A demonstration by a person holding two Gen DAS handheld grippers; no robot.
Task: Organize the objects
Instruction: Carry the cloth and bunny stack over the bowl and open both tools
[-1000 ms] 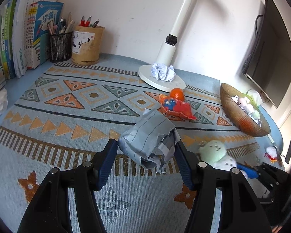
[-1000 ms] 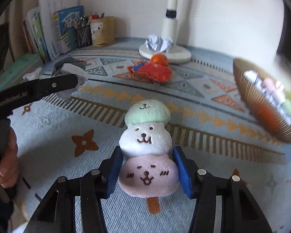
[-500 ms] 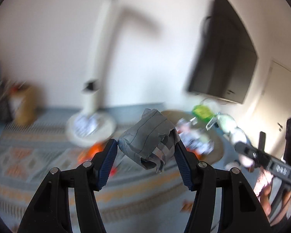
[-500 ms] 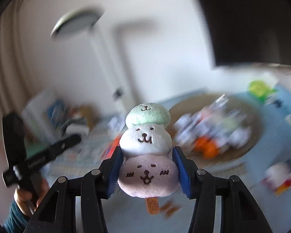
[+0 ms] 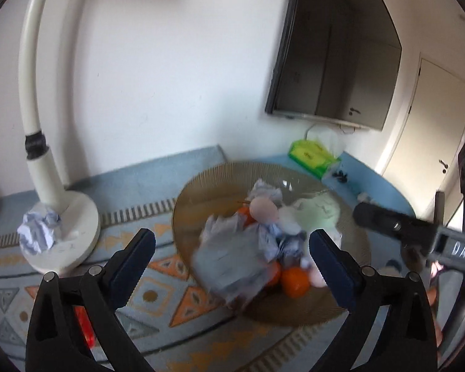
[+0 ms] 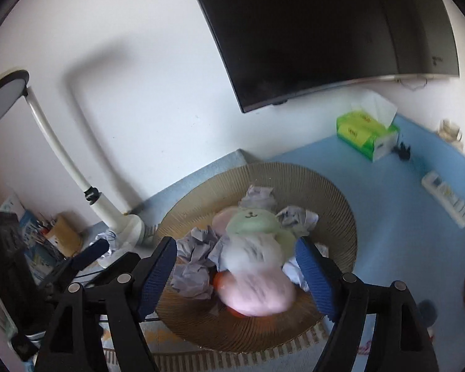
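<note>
A round wicker basket [image 5: 201, 192] [image 6: 331, 198] holds crumpled papers, oranges and soft toys. My left gripper [image 5: 232, 254] is open above it; the grey crumpled paper wad [image 5: 232, 266] is blurred between the jaws, free of the pads and over the basket. My right gripper [image 6: 235, 266] is open too; the three-ball plush toy [image 6: 257, 260] of green, white and pink is blurred between its jaws, over the basket's contents. The right gripper also shows in the left wrist view [image 5: 396, 226] at the right.
A white desk lamp [image 5: 52, 192] stands left of the basket with a paper ball [image 5: 37, 229] on its base. A green tissue box [image 6: 365, 130] and a remote [image 6: 449, 198] lie on the blue table to the right. A monitor [image 6: 325, 31] hangs behind.
Both grippers swung over the basket and opened. The paper wad and the plush toy have left the pads and are dropping into the basket.
</note>
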